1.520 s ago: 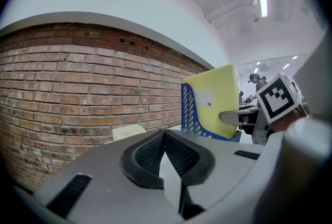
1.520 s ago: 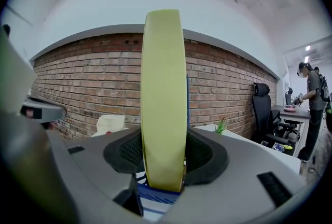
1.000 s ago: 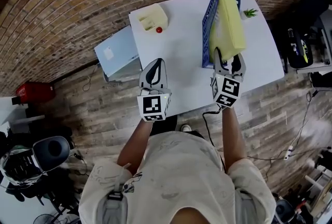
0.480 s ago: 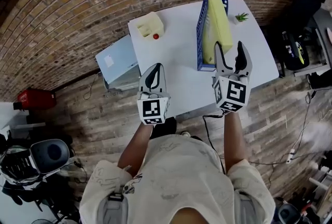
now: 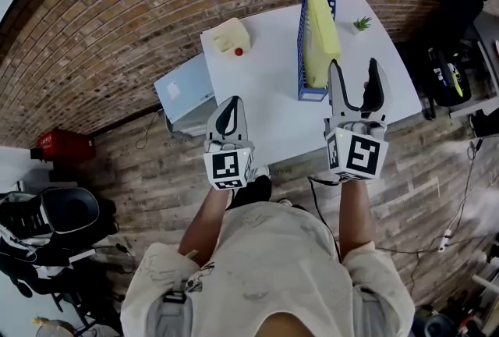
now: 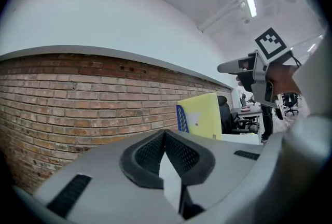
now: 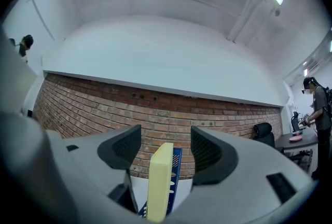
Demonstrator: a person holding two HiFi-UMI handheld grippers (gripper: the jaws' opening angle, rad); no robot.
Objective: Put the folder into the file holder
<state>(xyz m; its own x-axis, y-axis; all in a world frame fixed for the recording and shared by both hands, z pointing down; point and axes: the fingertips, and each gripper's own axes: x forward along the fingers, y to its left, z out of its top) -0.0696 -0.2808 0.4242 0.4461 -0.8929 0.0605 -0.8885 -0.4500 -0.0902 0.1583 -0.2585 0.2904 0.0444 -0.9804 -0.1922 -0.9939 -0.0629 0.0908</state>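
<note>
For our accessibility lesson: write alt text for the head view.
A yellow folder stands in a blue file holder on a white table. The right tool holds nothing, its jaws having just been opening; the left tool is shut.

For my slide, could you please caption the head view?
Folder stands in the blue file holder; right gripper open, left gripper shut.

Bright overhead light, fisheye-warped edges.

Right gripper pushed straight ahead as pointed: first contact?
Probably the yellow folder standing in the blue file holder, centred ahead of the open right gripper. Depth unclear; it might pass over to the brick wall.
</note>
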